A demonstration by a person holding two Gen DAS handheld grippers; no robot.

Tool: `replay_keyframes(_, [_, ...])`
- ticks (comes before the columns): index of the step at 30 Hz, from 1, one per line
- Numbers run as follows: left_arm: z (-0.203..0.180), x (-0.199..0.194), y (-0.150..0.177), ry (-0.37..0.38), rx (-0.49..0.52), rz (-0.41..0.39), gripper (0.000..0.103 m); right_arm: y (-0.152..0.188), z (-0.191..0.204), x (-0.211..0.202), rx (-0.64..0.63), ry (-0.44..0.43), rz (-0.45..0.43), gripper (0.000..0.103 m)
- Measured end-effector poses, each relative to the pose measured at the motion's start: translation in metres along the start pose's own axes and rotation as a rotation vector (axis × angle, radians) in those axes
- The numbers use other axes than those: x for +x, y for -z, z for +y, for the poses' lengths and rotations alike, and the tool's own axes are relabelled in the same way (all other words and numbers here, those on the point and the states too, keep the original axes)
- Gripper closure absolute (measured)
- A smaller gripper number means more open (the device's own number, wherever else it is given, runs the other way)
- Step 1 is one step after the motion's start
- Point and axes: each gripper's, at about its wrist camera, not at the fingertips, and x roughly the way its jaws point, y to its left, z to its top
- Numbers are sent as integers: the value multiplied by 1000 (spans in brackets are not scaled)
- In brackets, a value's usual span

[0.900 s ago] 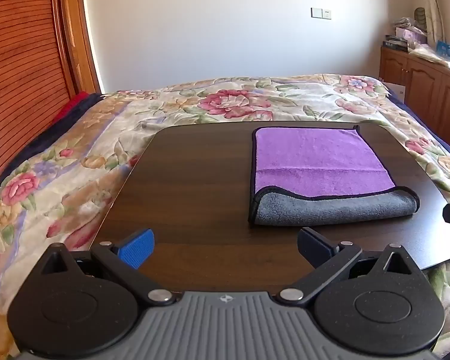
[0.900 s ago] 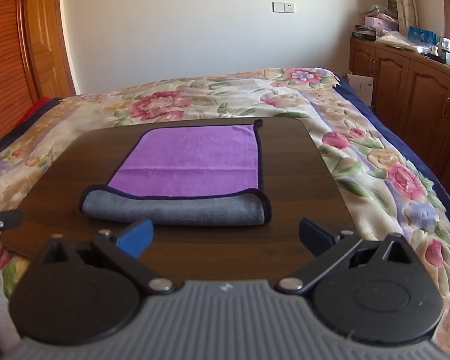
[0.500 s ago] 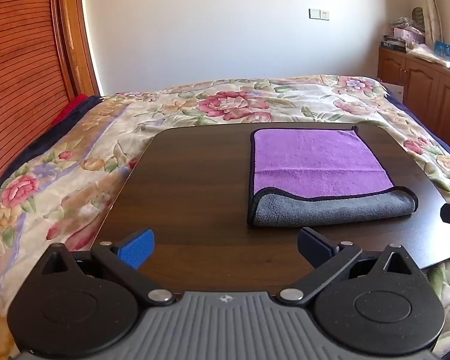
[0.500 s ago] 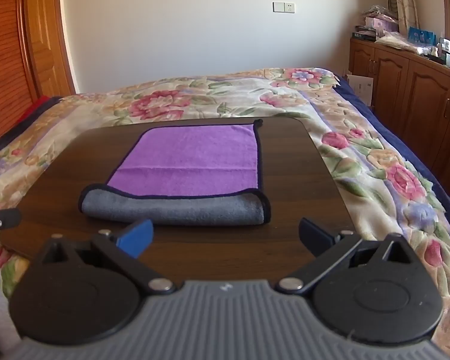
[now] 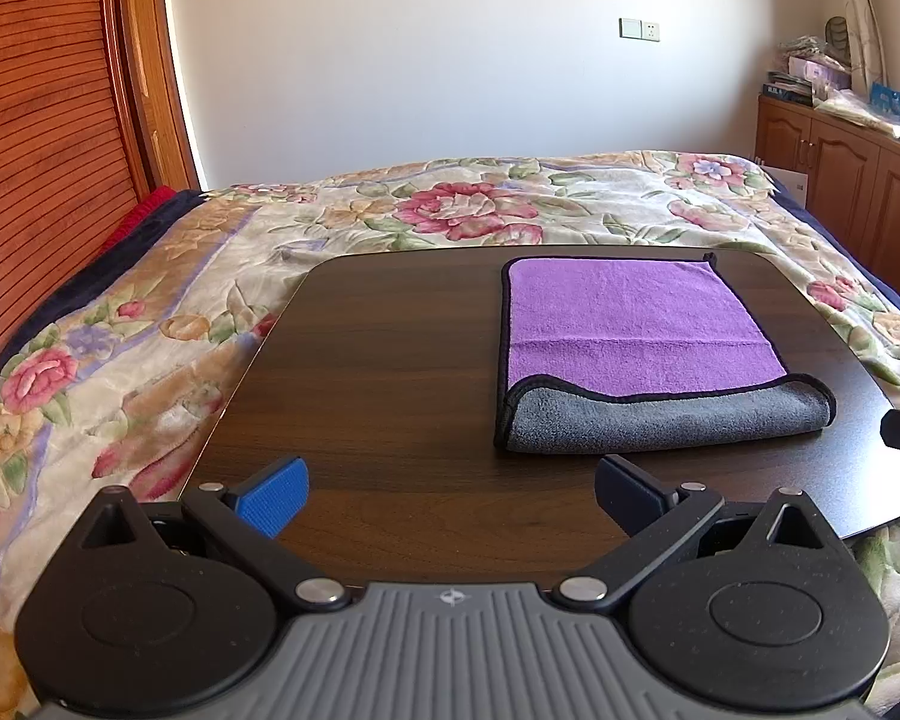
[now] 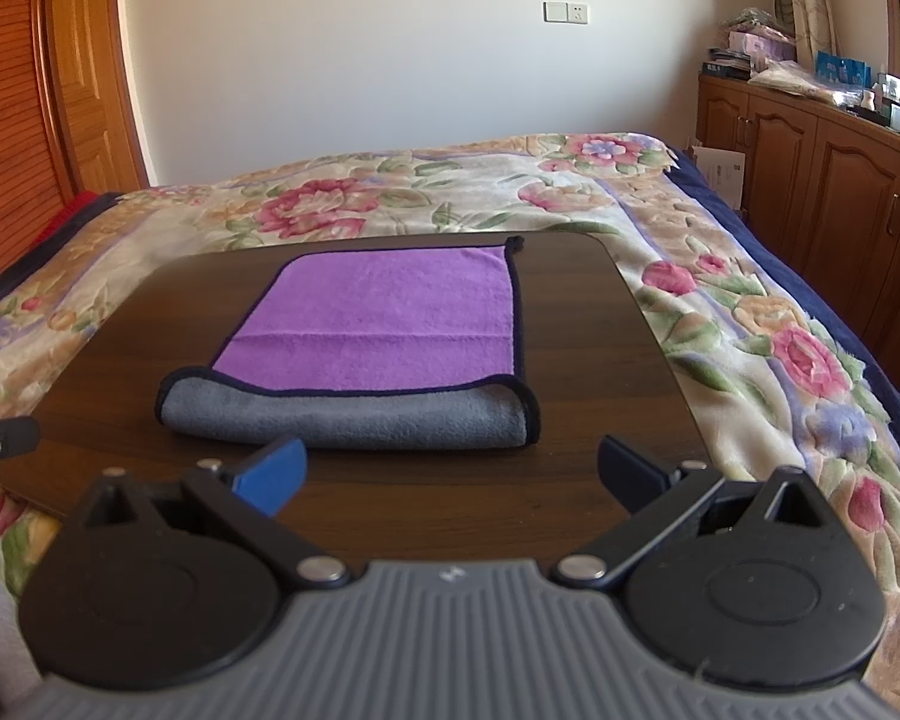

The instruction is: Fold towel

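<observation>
Both tools hover low over the near edge of the dark walnut-brown wooden bench (image 5: 390,372). Left hand-held gripper (image 5: 450,489) has its jaws spread wide, one blue-padded finger and one dark finger apart with nothing between them; only bare wood lies just ahead of it. Right hand-held gripper (image 6: 453,471) is likewise spread wide and holds nothing.

Just beyond the right hand-held gripper's fingertips, apart from them, lies the purple-and-grey microfibre towel with dark piping (image 6: 384,324). For the left hand-held gripper the same towel (image 5: 636,330) sits ahead and off to the right. It lies flat on the bench, purple side up, its near edge rolled over so a grey band faces the tools.

Farther out, under and around the bench, spreads the floral cream bedspread with pink roses (image 5: 462,210). Brown wooden cabinets (image 6: 810,168) stand far right of the right hand-held gripper, against a plain white wall (image 5: 450,60).
</observation>
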Motion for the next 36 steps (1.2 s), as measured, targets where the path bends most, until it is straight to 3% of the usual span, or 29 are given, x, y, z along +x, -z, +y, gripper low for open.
replay_keyframes(36, [-5,-3,-1,2,-2,-1,0,1,-1,1,0,0,4,0])
